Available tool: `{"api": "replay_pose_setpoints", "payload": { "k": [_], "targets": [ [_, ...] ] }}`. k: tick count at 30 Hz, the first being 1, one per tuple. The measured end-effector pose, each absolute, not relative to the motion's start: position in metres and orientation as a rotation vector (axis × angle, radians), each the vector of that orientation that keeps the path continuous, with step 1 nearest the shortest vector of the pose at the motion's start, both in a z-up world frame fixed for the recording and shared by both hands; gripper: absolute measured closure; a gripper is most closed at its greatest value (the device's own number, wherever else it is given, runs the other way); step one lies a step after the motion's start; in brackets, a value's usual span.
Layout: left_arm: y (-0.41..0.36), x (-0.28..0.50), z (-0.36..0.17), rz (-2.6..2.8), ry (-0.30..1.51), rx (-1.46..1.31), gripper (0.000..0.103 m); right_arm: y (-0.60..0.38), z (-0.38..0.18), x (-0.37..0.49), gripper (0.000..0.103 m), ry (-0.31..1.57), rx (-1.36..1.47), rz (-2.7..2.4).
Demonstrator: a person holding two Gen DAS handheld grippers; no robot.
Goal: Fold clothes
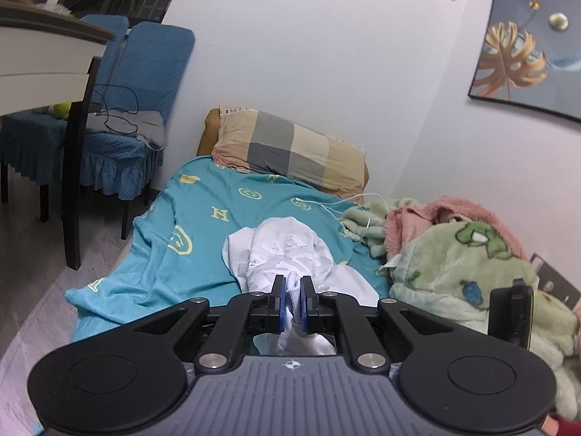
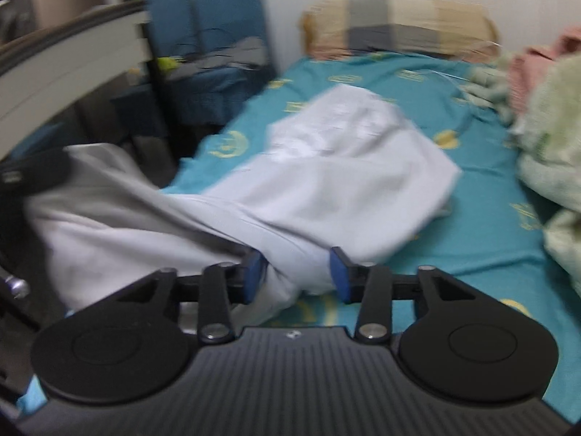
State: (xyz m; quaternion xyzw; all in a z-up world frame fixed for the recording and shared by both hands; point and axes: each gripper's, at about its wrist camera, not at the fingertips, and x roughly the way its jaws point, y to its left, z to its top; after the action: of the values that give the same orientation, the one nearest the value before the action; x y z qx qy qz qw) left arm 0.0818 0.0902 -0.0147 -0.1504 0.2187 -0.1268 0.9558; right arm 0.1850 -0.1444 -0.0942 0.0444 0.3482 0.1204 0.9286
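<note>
The left gripper (image 1: 293, 283) is pinched nearly closed on a bunched fold of the white garment (image 1: 287, 250). The right gripper (image 2: 296, 267) stands wide apart, the cloth lying between its blue pads (image 2: 254, 272). The garment trails over a teal bedsheet (image 1: 203, 218), with blue chairs (image 1: 145, 83) left, a checked pillow (image 1: 290, 145) behind and a green blanket (image 1: 464, 272) right.
</note>
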Motion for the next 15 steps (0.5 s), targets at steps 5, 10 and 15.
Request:
{"api": "replay_pose_setpoints", "payload": {
  "k": [5, 10, 15],
  "targets": [
    [0.088, 0.084, -0.014, -0.256, 0.442, -0.310, 0.095, -0.168, -0.092, 0.188, 0.096, 0.686, 0.196, 0.196],
    [0.076, 0.080, -0.012, -0.260, 0.417, -0.222, 0.095, -0.183, -0.054, 0.165, 0.100, 0.511, 0.227, 0.177],
    [0.071, 0.073, -0.006, -0.275, 0.362, -0.209, 0.095, -0.196, -0.024, 0.143, 0.100, 0.386, 0.242, 0.219]
  ]
}}
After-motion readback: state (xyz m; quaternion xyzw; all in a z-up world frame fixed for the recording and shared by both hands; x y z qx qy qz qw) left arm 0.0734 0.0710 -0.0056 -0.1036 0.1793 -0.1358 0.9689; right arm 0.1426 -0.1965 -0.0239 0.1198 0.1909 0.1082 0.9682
